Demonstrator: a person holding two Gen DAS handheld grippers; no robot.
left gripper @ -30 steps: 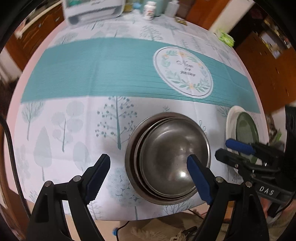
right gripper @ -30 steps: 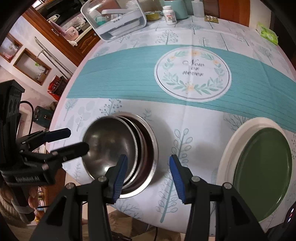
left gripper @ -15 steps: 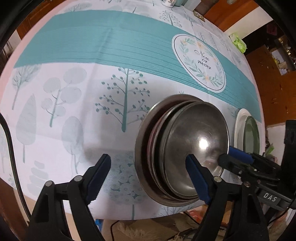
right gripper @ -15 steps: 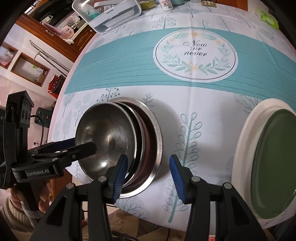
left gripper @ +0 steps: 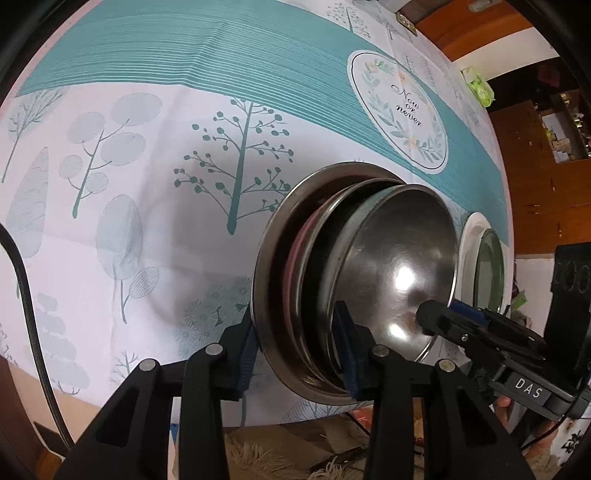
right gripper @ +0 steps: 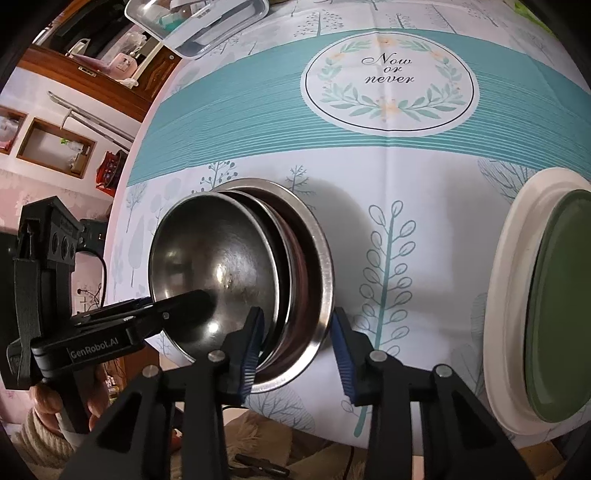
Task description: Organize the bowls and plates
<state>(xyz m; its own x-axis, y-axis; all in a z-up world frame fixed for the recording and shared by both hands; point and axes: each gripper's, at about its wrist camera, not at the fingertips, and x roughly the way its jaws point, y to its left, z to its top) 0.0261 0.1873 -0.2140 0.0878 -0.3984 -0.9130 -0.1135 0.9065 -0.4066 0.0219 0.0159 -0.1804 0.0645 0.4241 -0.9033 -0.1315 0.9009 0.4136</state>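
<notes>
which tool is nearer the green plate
Right. The right tool straddles the steel stack's rim on the side facing the green plate; the left tool grips the stack's far side.

In the right wrist view, the nested bowls [right gripper: 240, 273] sit on the worktop [right gripper: 424, 229] at centre left of the frame, near its front edge. The stacked plates [right gripper: 517, 306] lie at the right edge, well apart from the bowls. A tray [right gripper: 195, 22] stands at the upper left, behind the bowls. The right claw [right gripper: 297, 354] straddles the bowls' near rim at lower centre; the left claw [right gripper: 199, 299] reaches in from the lower left.
</notes>
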